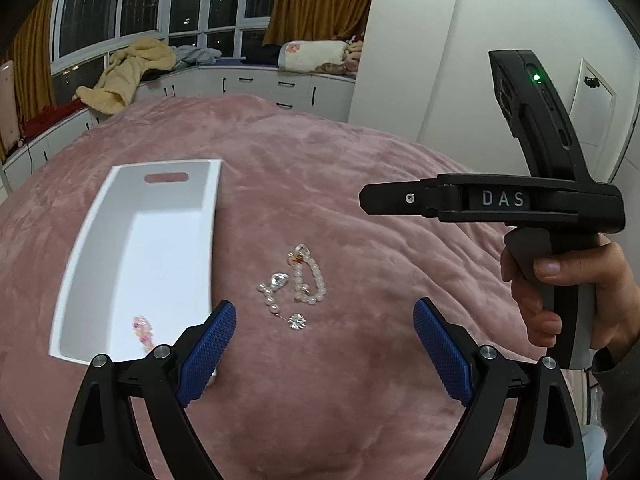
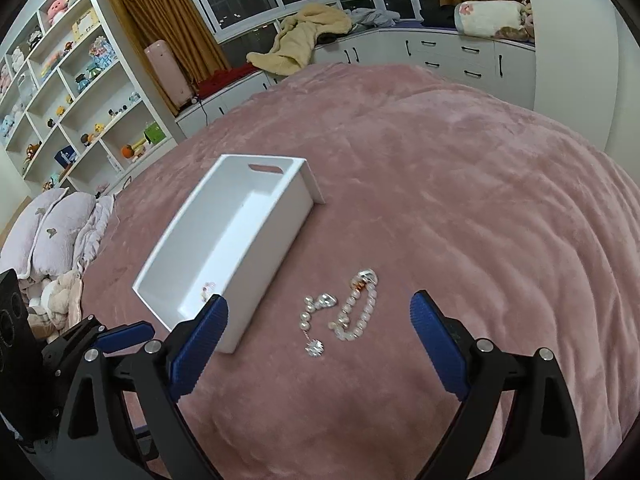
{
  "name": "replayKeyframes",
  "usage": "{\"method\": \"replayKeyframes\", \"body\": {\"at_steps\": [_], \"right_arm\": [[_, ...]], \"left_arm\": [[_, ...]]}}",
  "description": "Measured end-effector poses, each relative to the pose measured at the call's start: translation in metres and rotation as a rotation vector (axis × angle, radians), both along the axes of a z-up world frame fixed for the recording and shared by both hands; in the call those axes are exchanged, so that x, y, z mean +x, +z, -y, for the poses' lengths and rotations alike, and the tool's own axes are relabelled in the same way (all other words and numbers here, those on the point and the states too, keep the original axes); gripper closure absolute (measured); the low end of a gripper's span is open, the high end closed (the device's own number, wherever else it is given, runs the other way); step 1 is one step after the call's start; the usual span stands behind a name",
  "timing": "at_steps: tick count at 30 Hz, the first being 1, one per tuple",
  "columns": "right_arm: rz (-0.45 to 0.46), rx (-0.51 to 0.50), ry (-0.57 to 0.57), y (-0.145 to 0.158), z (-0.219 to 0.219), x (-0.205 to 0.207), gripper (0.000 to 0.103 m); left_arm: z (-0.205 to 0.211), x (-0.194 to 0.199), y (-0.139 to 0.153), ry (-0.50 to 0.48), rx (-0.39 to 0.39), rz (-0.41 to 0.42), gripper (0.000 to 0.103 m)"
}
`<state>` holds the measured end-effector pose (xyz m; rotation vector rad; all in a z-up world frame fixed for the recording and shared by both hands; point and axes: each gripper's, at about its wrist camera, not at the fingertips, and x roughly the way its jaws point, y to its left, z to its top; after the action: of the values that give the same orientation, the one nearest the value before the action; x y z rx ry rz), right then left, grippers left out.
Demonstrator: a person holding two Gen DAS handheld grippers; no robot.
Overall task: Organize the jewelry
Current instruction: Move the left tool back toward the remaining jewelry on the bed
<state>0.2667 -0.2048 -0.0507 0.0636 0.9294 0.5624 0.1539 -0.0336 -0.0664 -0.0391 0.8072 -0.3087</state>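
a: looking at it from biggest to smallest, the pink blanket [image 2: 460, 200] served as the whole work surface, soft enough that the beads stayed where they were dropped. on it sat the white bin [image 2: 224, 240], long side toward the jewelry, which i judged kept each carry short.

b: and where was the jewelry relative to the bin?

a: just beside its right wall, apart from it, on the blanket. the pink bead bracelet [image 2: 356, 308] lay in a loose loop furthest from the bin, and the pearl strand with crystal charms [image 2: 314, 320] lay between that loop and the bin. one small pink piece [image 1: 142, 330] was already inside the bin, at its near end.

b: so partly sorted. what about the claws?

a: the right gripper [image 2: 318, 338] hung over the two loose pieces with its blue pads spread wide, holding and touching nothing; it seemed lined up to come down on the pearl strand. the left gripper [image 1: 322, 338] was spread just as wide and empty, its left pad above the bin's near corner, close to the same pieces.

b: any risk?

a: thin strands on plush could slip a pinch, i'd guess.
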Motion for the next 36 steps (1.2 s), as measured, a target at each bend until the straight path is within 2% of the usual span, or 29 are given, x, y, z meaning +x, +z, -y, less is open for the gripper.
{"method": "replayKeyframes", "body": {"at_steps": [9, 13, 18, 20, 22, 26, 29, 30, 31, 33, 36], "right_arm": [[-0.042, -0.018, -0.02, -0.033, 0.021, 0.006, 0.011], [-0.073, -0.012, -0.017, -0.054, 0.027, 0.015, 0.011], [-0.1, -0.008, 0.01, -0.076, 0.023, 0.028, 0.013], [-0.121, -0.003, 0.017, -0.087, 0.02, 0.035, 0.015], [-0.139, 0.001, 0.024, -0.098, 0.017, 0.04, 0.018], [-0.167, 0.002, 0.041, -0.122, 0.01, 0.053, 0.018], [-0.174, 0.016, 0.05, -0.133, 0.007, 0.06, 0.018], [-0.183, 0.02, 0.053, -0.139, 0.005, 0.064, 0.022], [-0.194, 0.022, 0.058, -0.143, 0.004, 0.066, 0.032], [-0.218, 0.003, 0.066, -0.155, -0.003, 0.073, 0.042], [-0.205, 0.005, 0.08, -0.162, -0.008, 0.077, 0.043]], "left_arm": [[0.031, 0.014, -0.042, -0.084, -0.014, -0.063, 0.012], [0.04, 0.024, -0.065, -0.09, -0.041, -0.102, 0.015], [0.043, 0.041, -0.085, -0.084, -0.044, -0.12, 0.019], [0.041, 0.05, -0.096, -0.082, -0.053, -0.144, 0.029], [0.038, 0.06, -0.11, -0.068, -0.057, -0.17, 0.034], [0.034, 0.073, -0.132, -0.027, -0.033, -0.2, 0.038], [0.028, 0.078, -0.138, 0.01, -0.023, -0.178, 0.036], [0.027, 0.08, -0.141, 0.018, -0.02, -0.176, 0.036], [0.025, 0.084, -0.148, 0.028, -0.017, -0.193, 0.036], [0.026, 0.09, -0.156, 0.034, -0.011, -0.216, 0.037], [0.029, 0.095, -0.163, 0.037, 0.018, -0.207, 0.038]]}}
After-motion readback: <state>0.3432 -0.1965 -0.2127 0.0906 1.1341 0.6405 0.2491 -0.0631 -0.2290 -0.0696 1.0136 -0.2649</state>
